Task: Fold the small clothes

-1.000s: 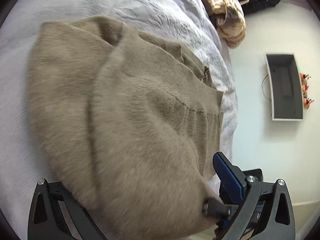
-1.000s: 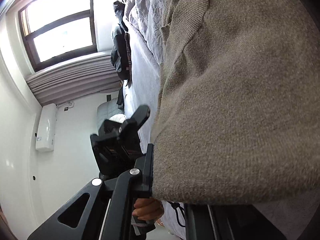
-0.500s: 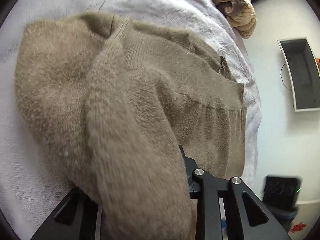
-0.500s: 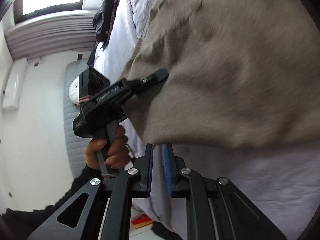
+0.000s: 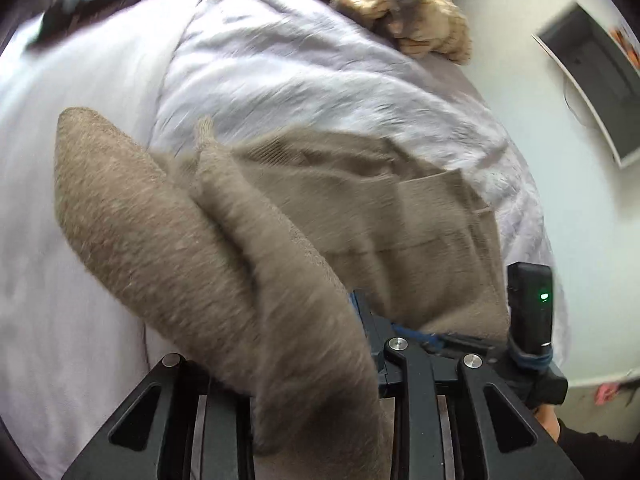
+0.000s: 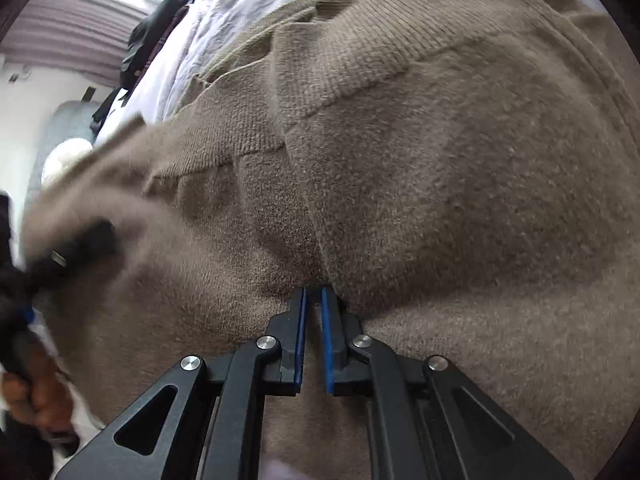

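A taupe knit sweater [image 5: 360, 216] lies on the pale bedspread [image 5: 300, 72]. My left gripper [image 5: 320, 360] is shut on a fold of the sweater, and the lifted cloth [image 5: 192, 248] drapes over and hides its fingers. The right gripper [image 5: 532, 320] shows at the sweater's right edge in that view. In the right wrist view the sweater [image 6: 440, 168] fills the frame. My right gripper [image 6: 313, 300] is shut, its blue pads close together with the tips pinching the knit. The left gripper [image 6: 60, 256] is blurred at the left.
A beige knitted garment [image 5: 408, 24] lies at the far end of the bed, with dark clothes [image 6: 156, 40] beyond. A wall-mounted screen [image 5: 592, 76] hangs on the white wall to the right. The bed's edge runs along the right side.
My left gripper has lifted its fold and carried it across the sweater. My right gripper, shut beside the hem before, now pinches the knit. Both views are motion-blurred.
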`<state>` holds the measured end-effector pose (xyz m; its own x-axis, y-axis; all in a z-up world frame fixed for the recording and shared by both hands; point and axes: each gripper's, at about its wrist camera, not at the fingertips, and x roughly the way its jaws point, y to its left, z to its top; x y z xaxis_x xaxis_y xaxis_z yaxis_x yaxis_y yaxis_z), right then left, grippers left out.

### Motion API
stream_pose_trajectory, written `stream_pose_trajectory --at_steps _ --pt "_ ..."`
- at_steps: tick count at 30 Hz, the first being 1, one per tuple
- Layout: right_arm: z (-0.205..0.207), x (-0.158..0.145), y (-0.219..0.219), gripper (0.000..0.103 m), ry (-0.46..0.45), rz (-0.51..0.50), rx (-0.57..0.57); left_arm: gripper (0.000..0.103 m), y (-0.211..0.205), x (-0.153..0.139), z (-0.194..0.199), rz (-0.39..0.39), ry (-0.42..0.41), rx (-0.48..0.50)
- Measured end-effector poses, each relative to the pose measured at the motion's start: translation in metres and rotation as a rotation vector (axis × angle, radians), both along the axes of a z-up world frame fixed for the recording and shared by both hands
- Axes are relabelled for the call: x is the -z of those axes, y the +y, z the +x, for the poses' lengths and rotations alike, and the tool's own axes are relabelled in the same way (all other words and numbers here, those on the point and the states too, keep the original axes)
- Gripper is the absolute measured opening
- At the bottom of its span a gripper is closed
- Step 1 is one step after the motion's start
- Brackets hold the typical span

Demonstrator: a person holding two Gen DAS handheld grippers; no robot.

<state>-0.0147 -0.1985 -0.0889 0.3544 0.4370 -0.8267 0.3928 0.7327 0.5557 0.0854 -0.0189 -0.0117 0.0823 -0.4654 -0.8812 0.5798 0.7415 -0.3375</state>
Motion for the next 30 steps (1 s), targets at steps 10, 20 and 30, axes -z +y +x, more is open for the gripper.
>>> stream_pose_trajectory --at_steps 10,20,30 --pt "-0.076 -0.027 -0.1 0.015 -0.154 0.272 0.268 0.03 -0.135 -0.05 -0.064 0.08 -0.173 0.346" --pt "-0.127 0.023 -0.158 0.014 -0.165 0.511 0.479 0.052 -0.207 -0.003 -0.123 0.223 -0.191 0.486" --pt "-0.162 0.057 -0.173 0.033 -0.281 0.812 0.694 0.076 -0.155 -0.053 -0.112 0.011 -0.249 0.338"
